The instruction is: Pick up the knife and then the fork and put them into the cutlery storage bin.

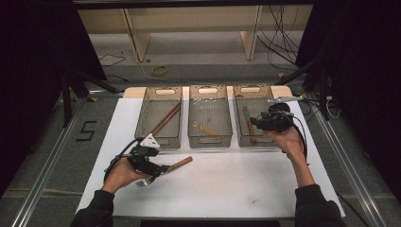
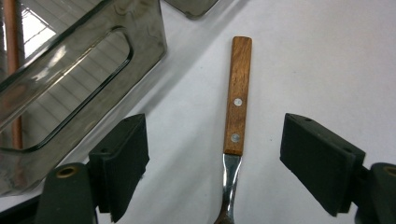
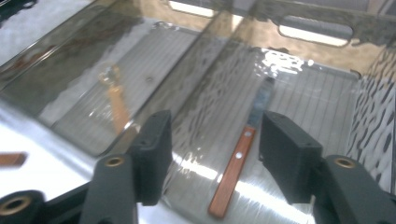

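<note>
Dim surroundings, glare on bins [image 3: 224, 107]

1. The right gripper [image 3: 212, 144] hangs over a clear bin [image 3: 327, 93], jaws apart.
2. A wooden-handled knife [image 3: 236, 163] lies in that bin, below the jaws, untouched.
3. The neighbouring bin [image 3: 70, 84] holds a spoon [image 3: 114, 93].

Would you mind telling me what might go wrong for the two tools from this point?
The left tool is open around the fork, which lies flat on the paper; closing may push it aside rather than grip it. The left bin sits close by, so its wall could be bumped. The right tool hangs open above the knife and could knock it.
</note>
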